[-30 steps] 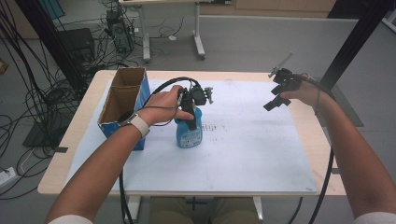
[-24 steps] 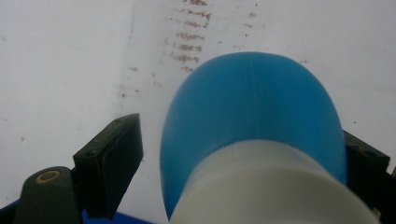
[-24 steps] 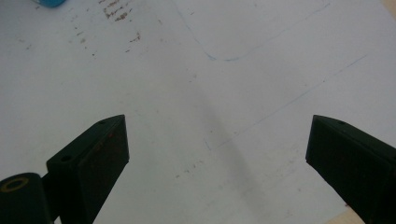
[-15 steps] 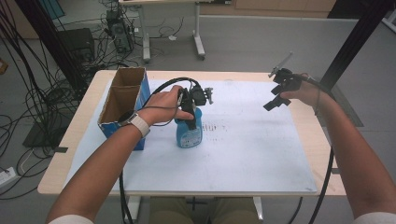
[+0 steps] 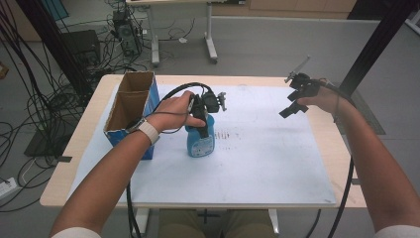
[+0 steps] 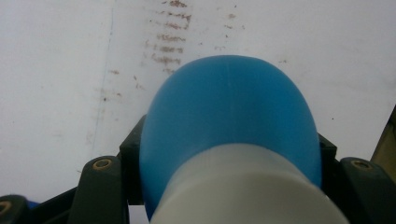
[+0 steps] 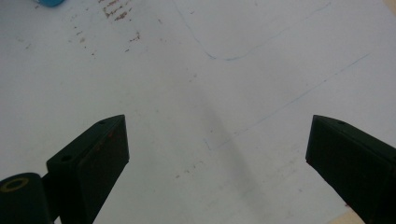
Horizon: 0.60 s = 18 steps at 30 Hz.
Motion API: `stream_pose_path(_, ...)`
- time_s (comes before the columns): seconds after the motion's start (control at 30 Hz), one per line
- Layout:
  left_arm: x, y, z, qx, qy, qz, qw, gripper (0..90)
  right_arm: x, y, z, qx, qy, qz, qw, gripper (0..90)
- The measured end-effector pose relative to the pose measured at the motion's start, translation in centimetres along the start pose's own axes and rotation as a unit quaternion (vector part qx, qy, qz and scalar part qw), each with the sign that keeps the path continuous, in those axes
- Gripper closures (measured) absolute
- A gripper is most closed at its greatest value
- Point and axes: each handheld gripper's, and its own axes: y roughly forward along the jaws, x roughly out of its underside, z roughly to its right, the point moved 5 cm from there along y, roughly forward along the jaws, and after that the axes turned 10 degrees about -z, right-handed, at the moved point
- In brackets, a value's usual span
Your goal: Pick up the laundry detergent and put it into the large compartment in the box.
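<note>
**A:** Count for the entry, please. What do I have on the table?

**B:** I log 1 blue bottle (image 5: pixel 200 140) with a white cap, standing upright on the white sheet (image 5: pixel 257 163) left of centre. 1 blue cardboard box (image 5: pixel 130 106), open at the top, with 2 compartments, stands near the table's left edge, just beside my left wrist. The box and the bottle are apart.

**A:** Grippers?

**B:** 2. My left gripper (image 5: pixel 202 115) sits over the top of the bottle. Its jaws have just been closing with the bottle between them, and in the left gripper view both black jaws now press against the bottle (image 6: pixel 229 121), 1 on each side of the blue shoulder just below the cap. I note that as a grip on the bottle.

**A:** And the other?

**B:** My right gripper (image 5: pixel 292 106) hangs above the far right part of the sheet, well apart from the bottle. In the right gripper view its 2 jaws stand wide with nothing between them, just bare sheet (image 7: pixel 210 93) below with faint blue pen lines and some brown smudges.

**A:** Marks near the bottle?

**B:** 1 patch of brown smudges on the sheet just right of the bottle. I cannot count the single marks.
</note>
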Motion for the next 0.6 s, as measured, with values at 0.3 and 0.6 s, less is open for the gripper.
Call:
stream_pose_path(0.3, 0.01, 0.01, -0.27, 0.011, -0.002, -0.003, 0.9999, 39.3, 0.17, -0.1, 0.07, 0.001, 0.001, 0.0, 1.0, 6.1)
stream_pose_path(0.6, 0.04, 0.02, -0.25, 0.011, -0.003, -0.001, 0.9999, 39.3, 0.22, -0.11, 0.03, 0.0, 0.002, 0.0, 1.0, 6.2)
